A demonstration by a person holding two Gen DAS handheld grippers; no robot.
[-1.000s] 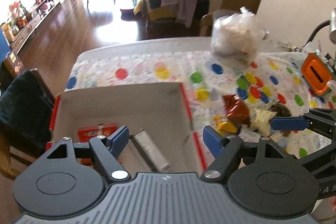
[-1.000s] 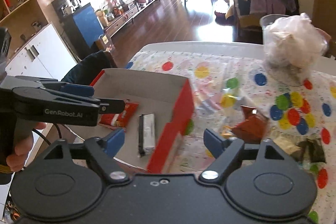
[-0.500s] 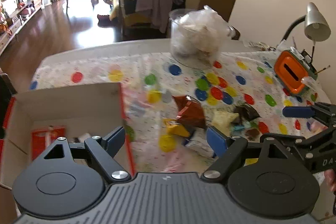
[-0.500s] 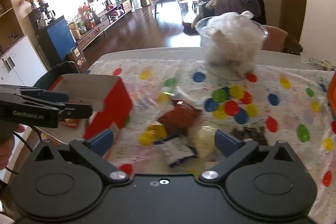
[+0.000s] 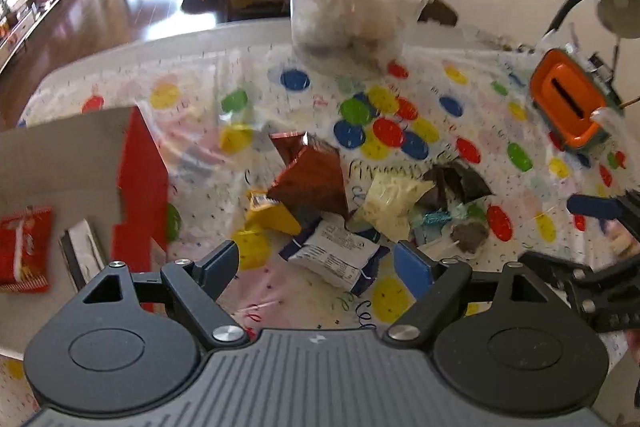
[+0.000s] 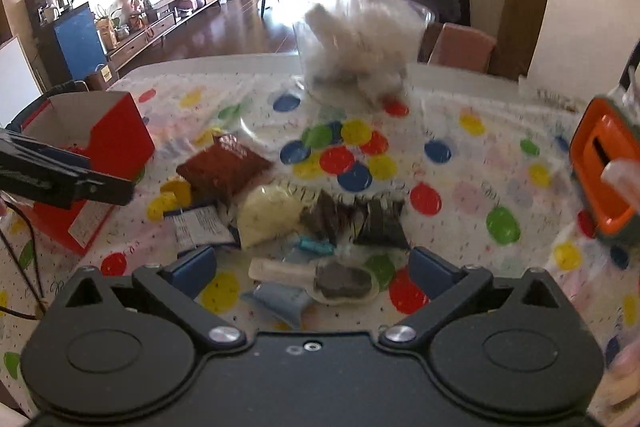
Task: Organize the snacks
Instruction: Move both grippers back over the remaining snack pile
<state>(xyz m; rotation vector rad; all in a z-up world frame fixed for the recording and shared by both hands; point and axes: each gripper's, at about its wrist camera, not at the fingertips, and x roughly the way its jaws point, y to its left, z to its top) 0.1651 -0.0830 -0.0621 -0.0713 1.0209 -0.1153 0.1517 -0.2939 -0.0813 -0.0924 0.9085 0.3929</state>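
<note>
- Jaws on our left gripper [image 5: 316, 263] stood spread with nothing between the pads; in the left wrist view the white-and-navy packet [image 5: 334, 259] lay on the dotted tablecloth [image 5: 452, 131] just ahead of them, a touch right of centre, its long axis running slantwise from upper left to lower right across the gap.
- In that same view the red-walled box [image 5: 140, 183] sat off to the left with a red packet [image 5: 24, 247] and a silver bar [image 5: 82, 251] already inside, and the brown pouch [image 5: 312, 175] and yellow packet [image 5: 272, 215] lay just beyond the white-and-navy one.
- Against the frame of a second earlier, when this camera looked straight down into the box, the view had swung to the pile and come lower, and the jaws had widened a little.
- In the right wrist view our right gripper [image 6: 312, 267] was empty too, spread as wide as it went, and the clear-wrapped grey cake [image 6: 342, 281] lay between its fingertips, long axis roughly crosswise, with a pale blue sachet [image 6: 280, 301] just nearer.
- We judged the right hand nearer the grey cake and the left nearer the white-and-navy packet.
- A second earlier this camera had faced the box wall; it had since shifted over the snacks, and its jaws had opened further.
</note>
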